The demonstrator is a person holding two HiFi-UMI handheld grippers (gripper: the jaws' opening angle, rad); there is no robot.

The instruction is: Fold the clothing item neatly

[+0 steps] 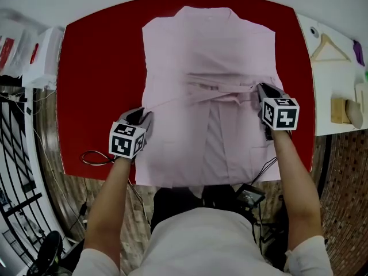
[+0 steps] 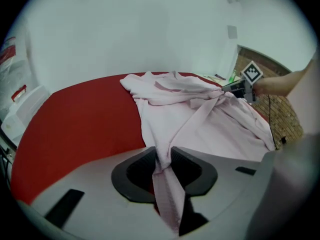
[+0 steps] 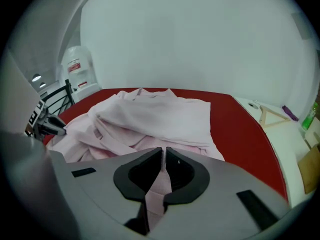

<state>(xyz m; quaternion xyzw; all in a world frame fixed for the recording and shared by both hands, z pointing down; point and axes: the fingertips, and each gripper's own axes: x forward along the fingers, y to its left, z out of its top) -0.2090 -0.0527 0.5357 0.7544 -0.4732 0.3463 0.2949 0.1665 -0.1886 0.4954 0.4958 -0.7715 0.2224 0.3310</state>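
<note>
A pale pink garment (image 1: pixel 207 68) lies spread on the red table (image 1: pixel 98 68), its sleeves folded across the middle and its hem hanging over the near edge. My left gripper (image 1: pixel 141 117) sits at the garment's left edge, shut on a fold of the fabric (image 2: pixel 162 156). My right gripper (image 1: pixel 264 91) is at the right edge near the folded sleeve, shut on a strip of the same cloth (image 3: pixel 163 156). The left gripper view shows the right gripper (image 2: pixel 241 86) across the garment. The right gripper view shows the left gripper (image 3: pixel 47 124) at far left.
A white counter (image 1: pixel 333 96) at the right carries a wooden hanger (image 1: pixel 329 48) and small items. A black cable (image 1: pixel 95 157) loops on the table's near left corner. White bags (image 1: pixel 43 50) stand at the left. A black device (image 1: pixel 248 195) hangs below the table's edge.
</note>
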